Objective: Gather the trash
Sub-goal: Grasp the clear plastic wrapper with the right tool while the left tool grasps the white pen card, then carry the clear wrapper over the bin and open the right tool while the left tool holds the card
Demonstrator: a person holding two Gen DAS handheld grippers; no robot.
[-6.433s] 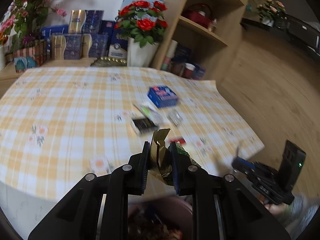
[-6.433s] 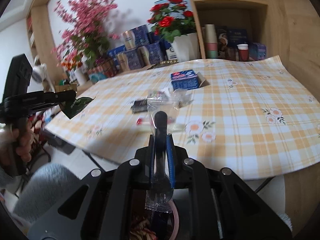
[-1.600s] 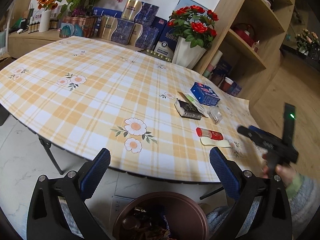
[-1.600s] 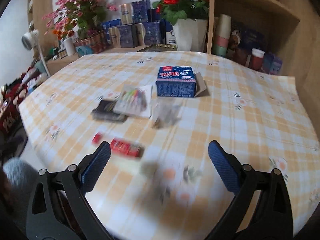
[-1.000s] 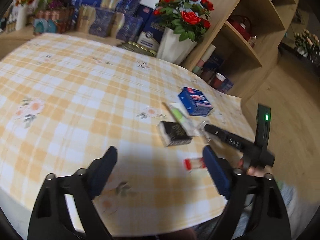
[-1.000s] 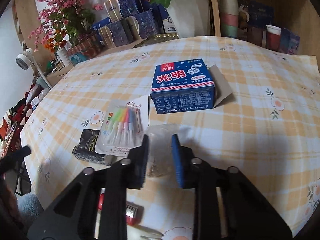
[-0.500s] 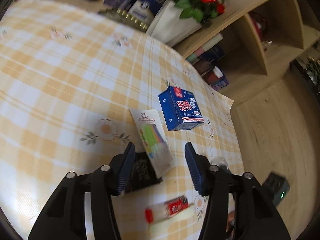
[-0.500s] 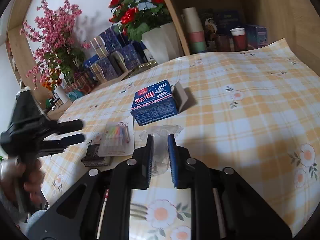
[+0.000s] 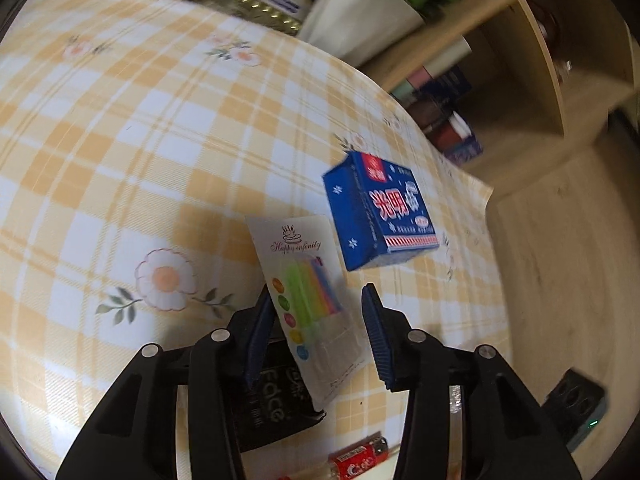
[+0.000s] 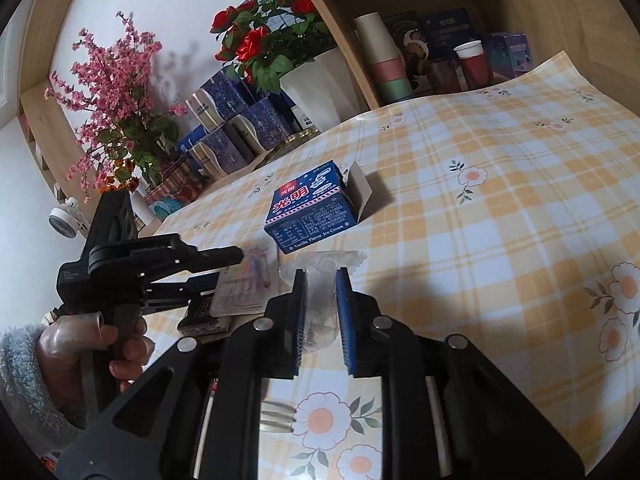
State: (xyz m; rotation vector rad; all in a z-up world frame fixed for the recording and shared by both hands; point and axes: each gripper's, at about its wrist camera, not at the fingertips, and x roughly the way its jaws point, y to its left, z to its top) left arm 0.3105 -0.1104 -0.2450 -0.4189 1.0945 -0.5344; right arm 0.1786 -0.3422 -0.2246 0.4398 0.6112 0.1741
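The left gripper (image 9: 316, 312), jaws just narrowing, straddled a flat candle card (image 9: 308, 300) without pressing it. The right gripper (image 10: 320, 304) pinched a crinkly clear wrapper (image 10: 320, 276) (beside a glossy blue carton (image 10: 310, 206)).

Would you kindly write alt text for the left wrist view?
The left tool straddles a candle pack lying on a checked tablecloth, its jaws just closing around it. A blue ice cream box lies beyond; a black packet sits under the pack.

A home living or dining room. A table under a yellow checked floral tablecloth (image 10: 500, 208) stands by wooden shelves (image 10: 400, 8) holding paper cups (image 10: 384, 56). Potted red roses (image 10: 260, 48), pink blossom sprays (image 10: 112, 80) and gift boxes (image 10: 236, 120) line the wall.
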